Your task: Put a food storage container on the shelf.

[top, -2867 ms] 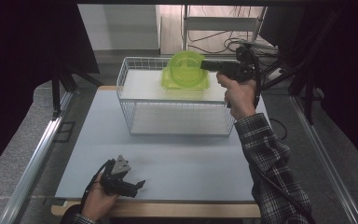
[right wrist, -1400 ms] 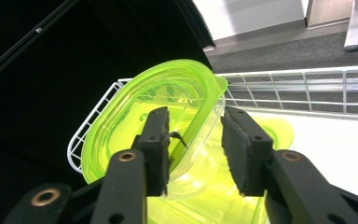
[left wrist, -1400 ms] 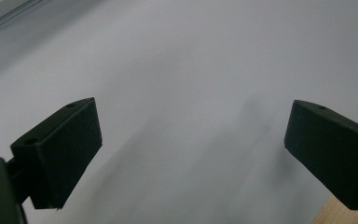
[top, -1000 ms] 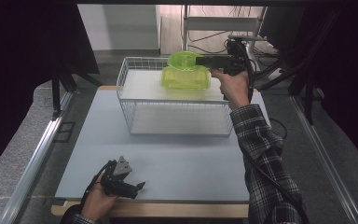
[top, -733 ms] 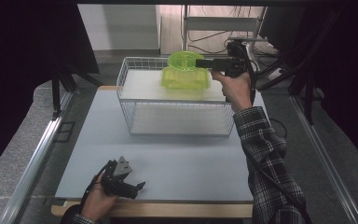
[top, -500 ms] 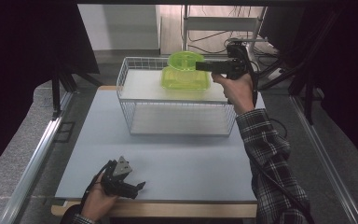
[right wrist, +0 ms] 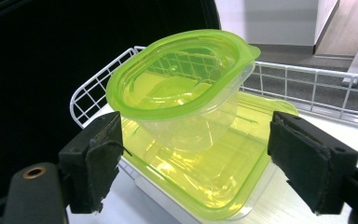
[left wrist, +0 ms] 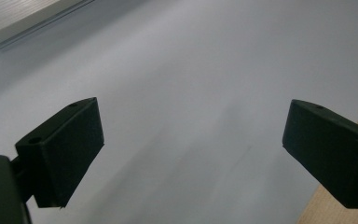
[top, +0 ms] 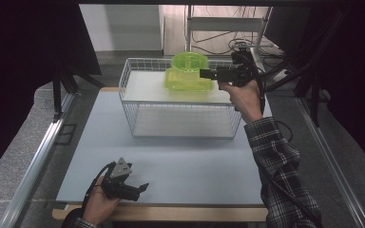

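Right tool [top: 204, 73] level at green container [top: 188, 64], jaws just opening, nothing gripped.

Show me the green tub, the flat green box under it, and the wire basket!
green tub [right wrist: 177, 79], right gripper view, on its lid.
flat green box [right wrist: 223, 172], right gripper view, on its top.
wire basket [top: 185, 118], high view, on its front wall.

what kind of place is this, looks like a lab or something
Probably a lab or workshop test bench, not a home: a pale grey table mat framed by aluminium rails, black curtains on both sides, and loose cables on the floor behind.
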The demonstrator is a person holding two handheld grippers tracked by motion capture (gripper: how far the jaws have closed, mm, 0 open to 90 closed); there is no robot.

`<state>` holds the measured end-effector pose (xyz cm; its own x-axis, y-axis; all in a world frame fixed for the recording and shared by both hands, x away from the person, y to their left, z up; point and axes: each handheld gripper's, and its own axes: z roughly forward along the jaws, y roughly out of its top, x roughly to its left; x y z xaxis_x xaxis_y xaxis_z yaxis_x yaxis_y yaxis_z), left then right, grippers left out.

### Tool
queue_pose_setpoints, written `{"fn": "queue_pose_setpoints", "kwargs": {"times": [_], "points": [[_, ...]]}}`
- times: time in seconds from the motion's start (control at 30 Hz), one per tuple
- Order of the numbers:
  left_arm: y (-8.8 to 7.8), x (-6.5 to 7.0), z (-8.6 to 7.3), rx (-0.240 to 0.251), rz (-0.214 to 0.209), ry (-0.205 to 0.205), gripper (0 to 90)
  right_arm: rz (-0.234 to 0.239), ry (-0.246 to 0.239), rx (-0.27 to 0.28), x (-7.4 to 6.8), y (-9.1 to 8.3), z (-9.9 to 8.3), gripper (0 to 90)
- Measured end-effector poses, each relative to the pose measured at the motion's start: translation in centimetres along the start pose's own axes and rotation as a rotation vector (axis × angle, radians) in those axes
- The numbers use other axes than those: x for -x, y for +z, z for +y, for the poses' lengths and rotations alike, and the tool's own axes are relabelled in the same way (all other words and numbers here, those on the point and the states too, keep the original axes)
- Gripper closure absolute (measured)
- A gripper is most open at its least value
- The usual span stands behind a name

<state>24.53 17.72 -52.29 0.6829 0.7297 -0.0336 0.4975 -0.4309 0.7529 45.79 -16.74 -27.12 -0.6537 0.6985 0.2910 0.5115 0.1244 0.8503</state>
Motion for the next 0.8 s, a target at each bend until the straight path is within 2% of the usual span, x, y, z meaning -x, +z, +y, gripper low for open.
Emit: {"fn": "queue_pose_setpoints", "kwargs": {"times": [0.27,0.4,0.5,0.8], "points": [[-0.1,-0.1,0.0,0.031,-0.038,-0.030,3.0,0.013,-0.023,0.001,-0.4,-0.4,-0.6,14.7],[-0.1,-0.1,0.0,0.036,-0.045,-0.041,2.0,0.020,-0.050,0.009,-0.7,-0.6,-0.9,10.6],[0.0,-0.1,-0.1,0.027,-0.041,-0.036,1.6,0.027,-0.075,0.004,-0.6,-0.6,-1.2,7.2],[0.1,0.0,-0.1,0.031,-0.045,-0.026,1.0,0.005,-0.146,-0.020,-0.7,-1.1,-2.3,2.9]]}}
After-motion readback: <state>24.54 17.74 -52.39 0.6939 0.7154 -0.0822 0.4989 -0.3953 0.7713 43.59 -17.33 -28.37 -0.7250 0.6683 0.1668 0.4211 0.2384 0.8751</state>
